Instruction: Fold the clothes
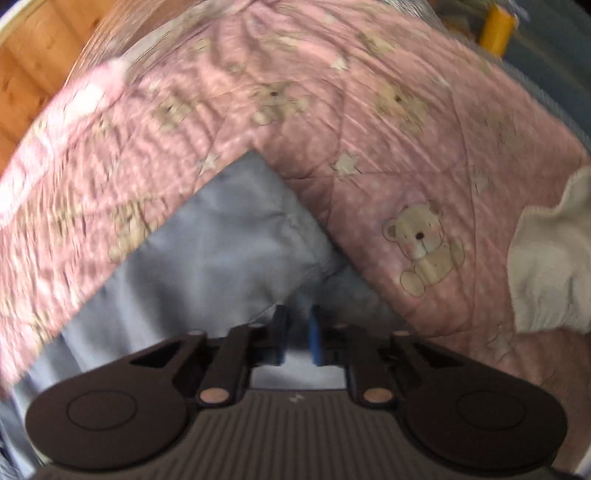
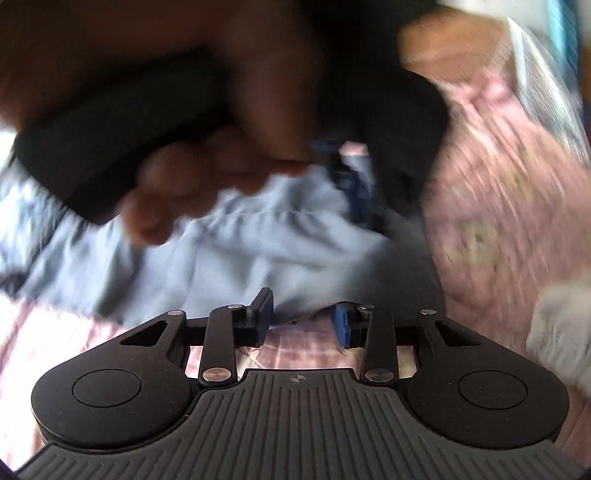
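Observation:
A light blue garment (image 1: 221, 247) lies crumpled on a pink quilt (image 1: 369, 122) printed with teddy bears. My left gripper (image 1: 297, 332) points steeply down at the garment's near edge. Its blue pads stand close together with a fold of the blue cloth pinched between them. In the right wrist view the same garment (image 2: 258, 251) spreads across the middle, and a person's hand (image 2: 192, 192) holds the left gripper (image 2: 354, 192) down on it. My right gripper (image 2: 304, 321) hovers open just short of the garment's edge, with only quilt showing between its pads.
A white cloth (image 1: 550, 258) lies on the quilt at the right, blurred in the right wrist view (image 2: 565, 332). Wooden furniture (image 1: 37, 55) stands beyond the quilt at upper left. A yellow object (image 1: 498, 29) sits at upper right.

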Available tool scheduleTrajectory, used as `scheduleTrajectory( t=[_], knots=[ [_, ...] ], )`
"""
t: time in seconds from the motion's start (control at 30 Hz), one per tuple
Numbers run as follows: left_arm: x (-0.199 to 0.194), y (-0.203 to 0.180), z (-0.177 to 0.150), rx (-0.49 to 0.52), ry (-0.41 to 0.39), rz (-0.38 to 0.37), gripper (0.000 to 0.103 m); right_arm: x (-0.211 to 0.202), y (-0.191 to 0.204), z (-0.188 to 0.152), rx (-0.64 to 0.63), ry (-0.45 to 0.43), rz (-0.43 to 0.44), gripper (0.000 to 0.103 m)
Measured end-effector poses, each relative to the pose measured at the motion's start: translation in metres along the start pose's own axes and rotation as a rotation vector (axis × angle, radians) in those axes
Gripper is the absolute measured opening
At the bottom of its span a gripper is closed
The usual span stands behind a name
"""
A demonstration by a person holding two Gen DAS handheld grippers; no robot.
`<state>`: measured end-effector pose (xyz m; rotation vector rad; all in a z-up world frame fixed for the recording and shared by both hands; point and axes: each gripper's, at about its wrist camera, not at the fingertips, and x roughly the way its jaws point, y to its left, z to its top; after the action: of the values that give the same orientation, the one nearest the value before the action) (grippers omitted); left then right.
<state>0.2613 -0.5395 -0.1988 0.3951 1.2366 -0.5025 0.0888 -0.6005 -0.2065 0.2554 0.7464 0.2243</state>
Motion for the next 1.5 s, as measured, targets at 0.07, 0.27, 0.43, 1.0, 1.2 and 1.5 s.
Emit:
scheduleTrajectory(
  t=[0.07,0.27,0.43,1.0,1.2,1.5],
  knots=[
    [-0.003,0.018,-0.002,-0.097,-0.011,-0.084,0.015,-0.001,-0.035,-0.001,0.252,-0.002,0.037,0.062],
    [-0.032,0.044,0.012,-0.199,-0.100,-0.234,0.047,0.010,-0.083,0.009,0.619,-0.029,0.083,0.041],
    [-0.038,0.031,0.029,-0.047,-0.049,-0.227,0.053,-0.002,-0.007,0.034,0.039,-0.064,-0.087,0.019],
    [-0.059,0.137,-0.048,-0.236,-0.093,-0.098,0.010,-0.038,0.059,0.028,-0.207,-0.141,0.056,0.051],
    [-0.027,0.199,-0.093,-0.438,-0.079,-0.132,0.010,-0.009,0.050,0.033,0.028,-0.032,0.194,0.049],
    [-0.014,0.223,-0.127,-0.581,-0.119,-0.238,0.019,0.033,0.048,0.018,0.085,0.168,0.132,0.047]
  ],
)
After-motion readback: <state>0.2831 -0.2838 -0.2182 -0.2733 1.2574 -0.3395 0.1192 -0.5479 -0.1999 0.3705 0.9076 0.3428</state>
